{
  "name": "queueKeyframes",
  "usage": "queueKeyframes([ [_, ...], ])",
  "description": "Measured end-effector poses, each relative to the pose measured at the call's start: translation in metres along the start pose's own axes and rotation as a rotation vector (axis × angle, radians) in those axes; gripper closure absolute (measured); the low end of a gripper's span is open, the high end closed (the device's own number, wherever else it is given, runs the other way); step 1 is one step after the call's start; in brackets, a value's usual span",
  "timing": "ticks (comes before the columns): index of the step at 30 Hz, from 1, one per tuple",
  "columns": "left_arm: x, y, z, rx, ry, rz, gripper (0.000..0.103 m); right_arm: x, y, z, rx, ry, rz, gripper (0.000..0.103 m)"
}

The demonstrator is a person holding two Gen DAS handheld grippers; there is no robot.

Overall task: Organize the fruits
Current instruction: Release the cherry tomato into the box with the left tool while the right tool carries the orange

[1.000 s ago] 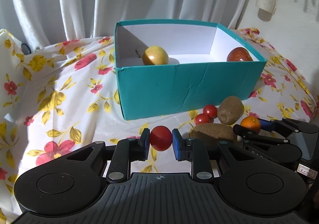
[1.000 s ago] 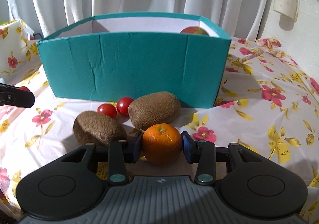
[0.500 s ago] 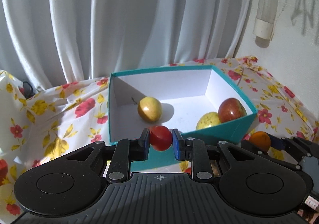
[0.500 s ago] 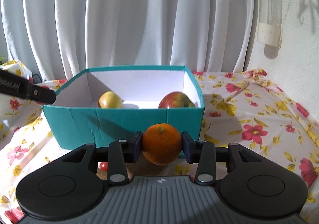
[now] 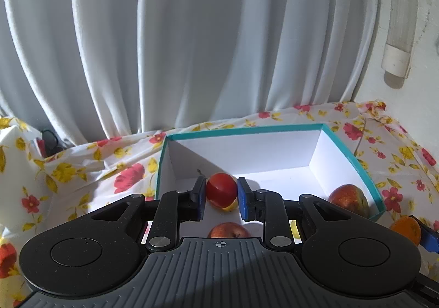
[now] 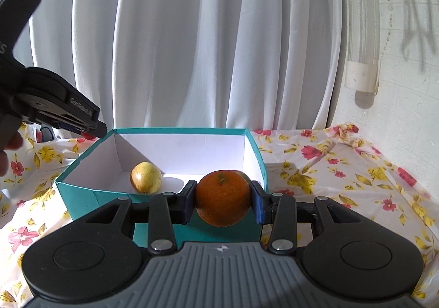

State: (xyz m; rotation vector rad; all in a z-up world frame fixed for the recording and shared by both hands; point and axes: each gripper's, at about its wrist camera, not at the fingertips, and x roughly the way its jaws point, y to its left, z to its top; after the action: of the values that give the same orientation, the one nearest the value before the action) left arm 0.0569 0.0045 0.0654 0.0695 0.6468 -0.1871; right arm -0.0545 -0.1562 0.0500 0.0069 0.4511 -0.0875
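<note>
We hold the small red tomato (image 5: 221, 189) pinched in the left gripper (image 5: 221, 199) over the teal box (image 5: 354, 155) and the orange (image 6: 222, 194) in the right gripper (image 6: 222, 202) before it, and the soft-skinned tomato probably needs only a gentle squeeze at its widest part.

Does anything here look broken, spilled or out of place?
Nothing stands out. The teal box sits upright with apples inside, and each pair of tongs holds one whole fruit: a tomato and an orange. The flowered cloth is merely rumpled.

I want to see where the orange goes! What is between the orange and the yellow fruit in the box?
In the right wrist view, only the gripper's left pad and bare white box floor separate the orange from the yellow fruit.
</note>
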Motion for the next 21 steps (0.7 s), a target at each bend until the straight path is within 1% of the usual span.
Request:
queueKeyframes([
  [5, 0.014, 0.0, 0.002, -0.007, 0.008, 0.017, 0.076, -0.003, -0.002, 0.002, -0.01, -0.013, -0.011, 0.063],
  [14, 0.035, -0.001, -0.001, -0.006, 0.049, 0.037, 0.076, -0.002, -0.006, 0.003, -0.01, -0.017, -0.016, 0.063],
  [21, 0.046, 0.001, -0.004, -0.008, 0.081, 0.038, 0.076, 0.001, -0.007, 0.006, -0.004, -0.018, -0.01, 0.063],
])
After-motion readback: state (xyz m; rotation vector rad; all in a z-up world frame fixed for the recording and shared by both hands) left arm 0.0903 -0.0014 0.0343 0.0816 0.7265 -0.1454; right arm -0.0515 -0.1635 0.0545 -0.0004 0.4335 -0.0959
